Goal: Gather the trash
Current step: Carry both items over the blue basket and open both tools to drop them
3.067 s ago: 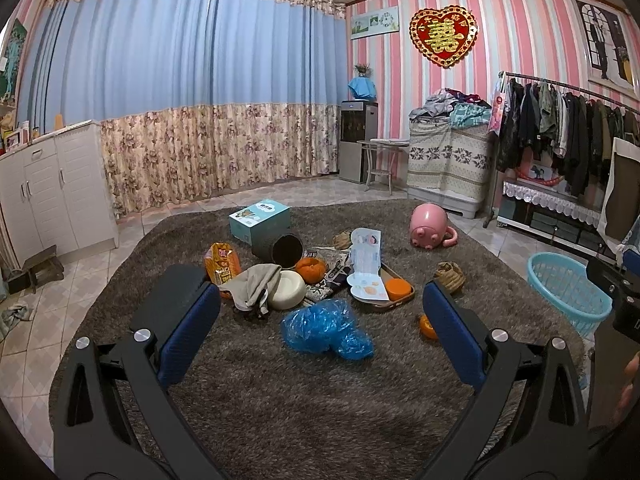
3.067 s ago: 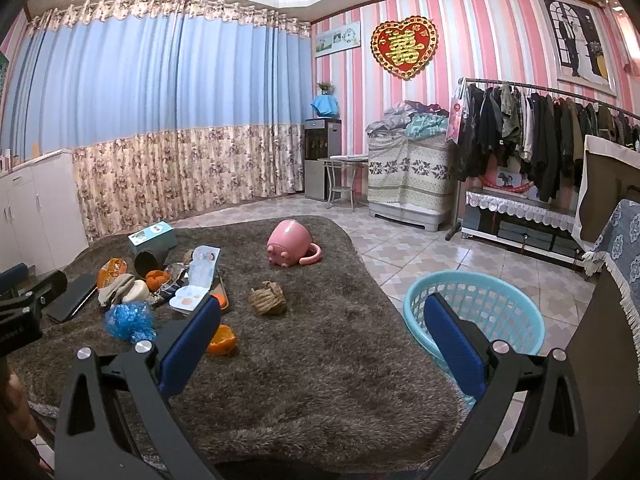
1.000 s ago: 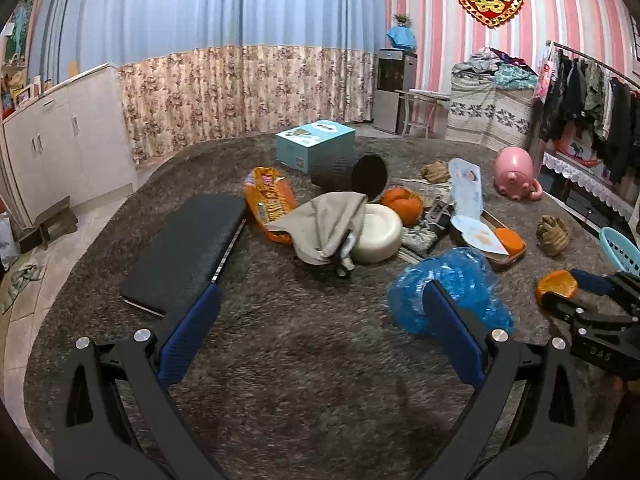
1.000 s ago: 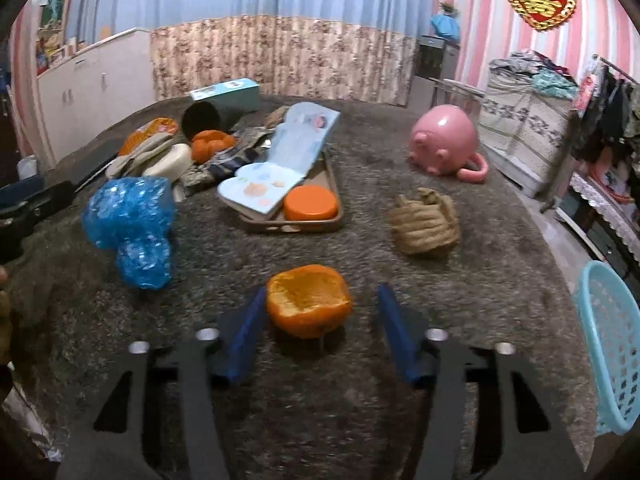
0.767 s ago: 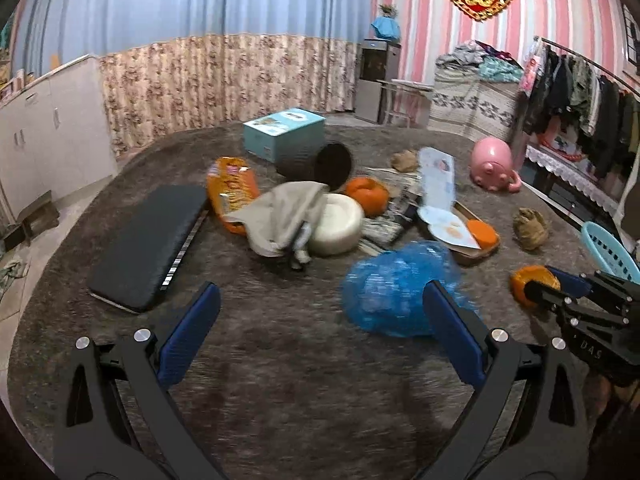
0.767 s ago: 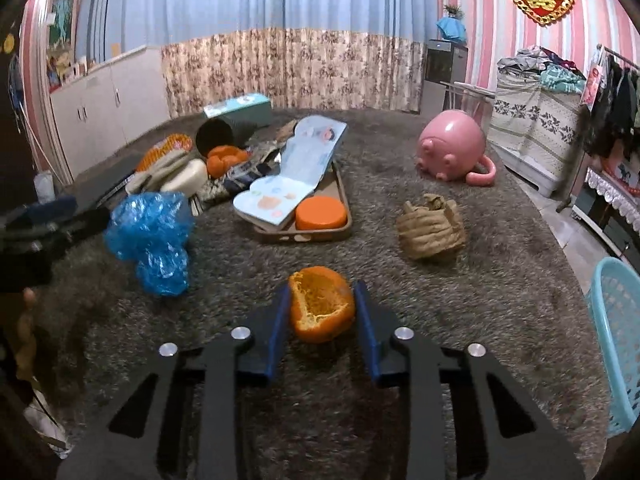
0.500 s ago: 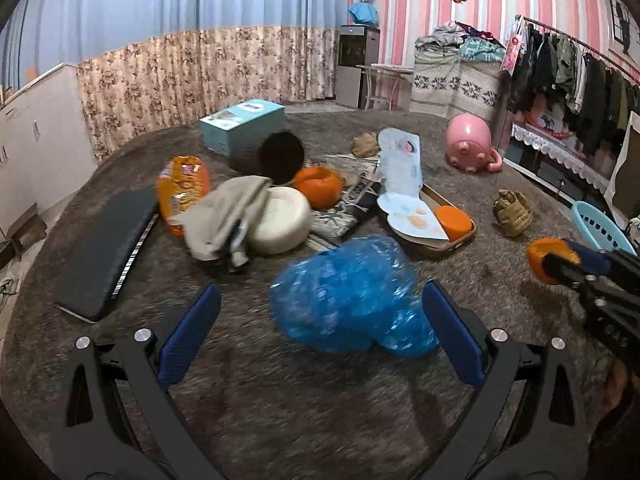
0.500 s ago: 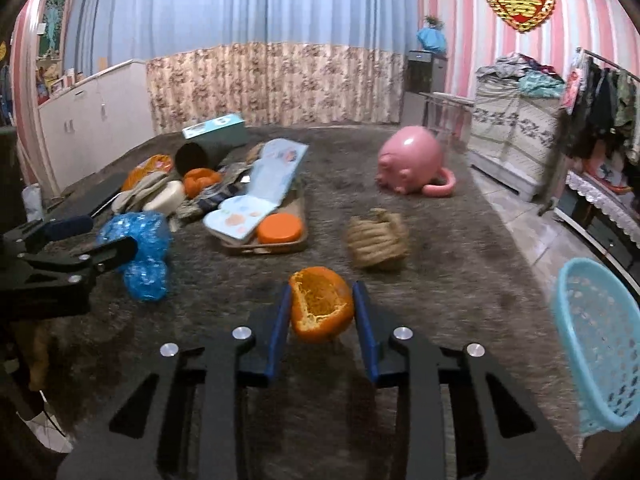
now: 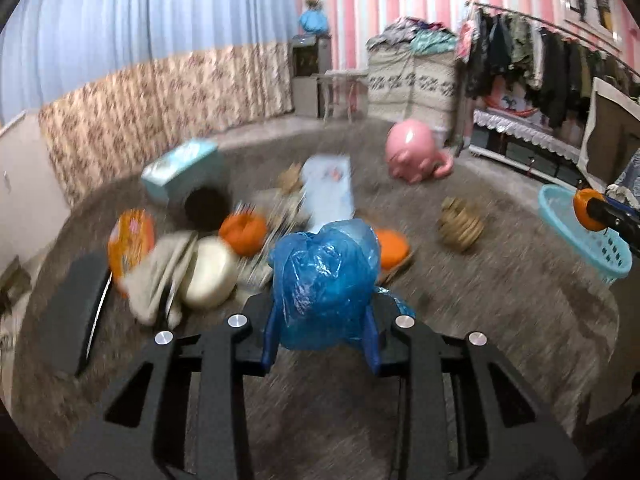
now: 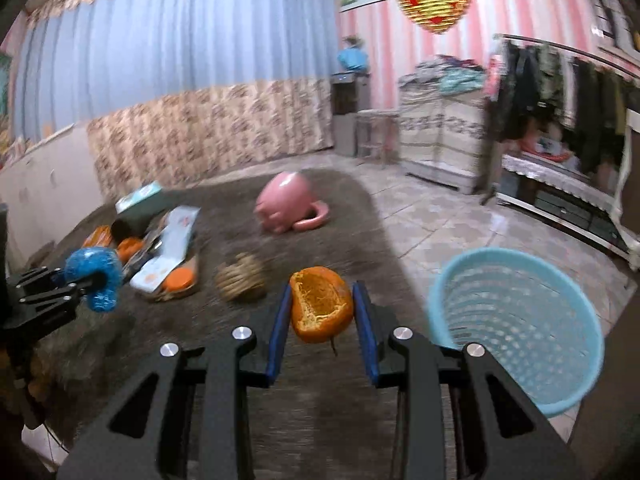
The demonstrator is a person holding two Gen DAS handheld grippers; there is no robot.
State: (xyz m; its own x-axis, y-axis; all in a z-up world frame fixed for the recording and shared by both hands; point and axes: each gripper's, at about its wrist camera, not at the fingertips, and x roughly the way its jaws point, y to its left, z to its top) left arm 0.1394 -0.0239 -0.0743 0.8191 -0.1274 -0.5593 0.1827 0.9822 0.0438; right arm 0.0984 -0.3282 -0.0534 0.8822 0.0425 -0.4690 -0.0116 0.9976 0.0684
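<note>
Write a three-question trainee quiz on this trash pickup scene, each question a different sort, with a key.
1. True or false: the left hand-held gripper is clamped on a blue plastic bag.
2. The right hand-held gripper holds: A) a pink pig-shaped pot, B) a hollow orange peel, C) a woven ball.
3. Fill in: in the right wrist view, the light blue laundry-style ______ stands on the floor to the right of the carpet.

Key: 1 true; 2 B; 3 basket.
</note>
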